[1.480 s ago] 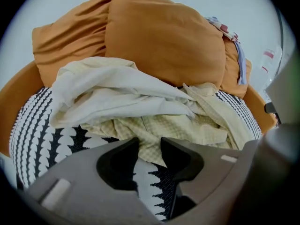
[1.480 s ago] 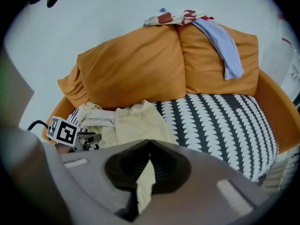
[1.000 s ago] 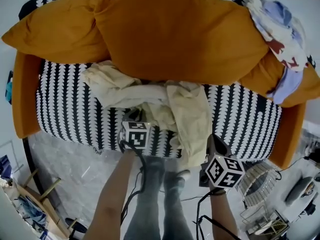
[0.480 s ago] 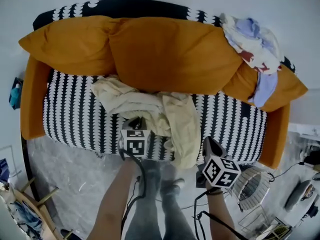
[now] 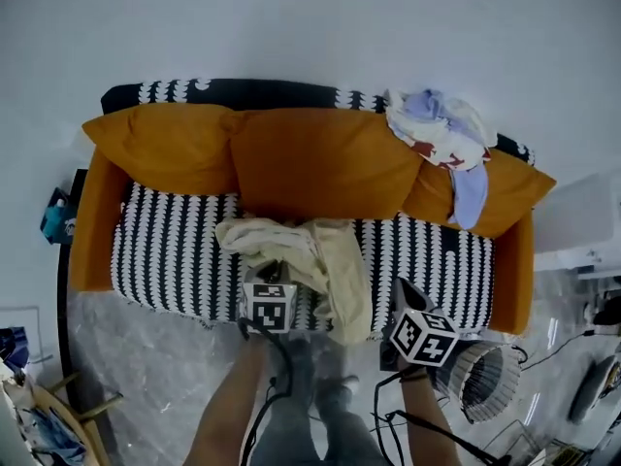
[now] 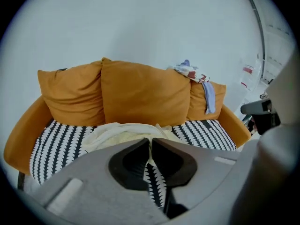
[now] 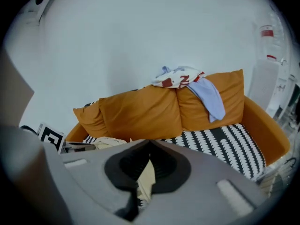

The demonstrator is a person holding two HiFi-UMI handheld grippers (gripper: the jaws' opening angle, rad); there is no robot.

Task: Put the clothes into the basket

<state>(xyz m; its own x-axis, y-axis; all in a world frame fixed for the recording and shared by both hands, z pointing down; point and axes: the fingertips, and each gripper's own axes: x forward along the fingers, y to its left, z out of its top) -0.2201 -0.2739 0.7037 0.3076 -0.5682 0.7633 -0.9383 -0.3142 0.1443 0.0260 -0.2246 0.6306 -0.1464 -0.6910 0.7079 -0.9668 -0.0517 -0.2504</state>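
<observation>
A heap of cream clothes (image 5: 309, 252) lies on the middle of the sofa's striped seat (image 5: 170, 255), one end hanging over the front edge. The same cream clothes (image 6: 123, 134) show beyond the left gripper's jaws. More clothes, white, red-printed and pale blue (image 5: 441, 139), are piled on the backrest at the right. A round wire basket (image 5: 482, 381) stands on the floor at the sofa's right end. My left gripper (image 5: 275, 273) hovers in front of the cream heap, its tips together with nothing seen held. My right gripper (image 5: 403, 285) is off the seat's front edge, tips together too.
Three orange cushions (image 5: 320, 163) line the sofa's back, with orange armrests (image 5: 89, 231) at both ends. The person's legs and feet (image 5: 325, 396) stand on the grey floor before the sofa. Cables (image 5: 398, 420) trail near the basket, and clutter sits at the lower left.
The head view has pulled up and back, so the sofa looks smaller. Both grippers have risen off the seat's front. The cream clothes still lie on the sofa.
</observation>
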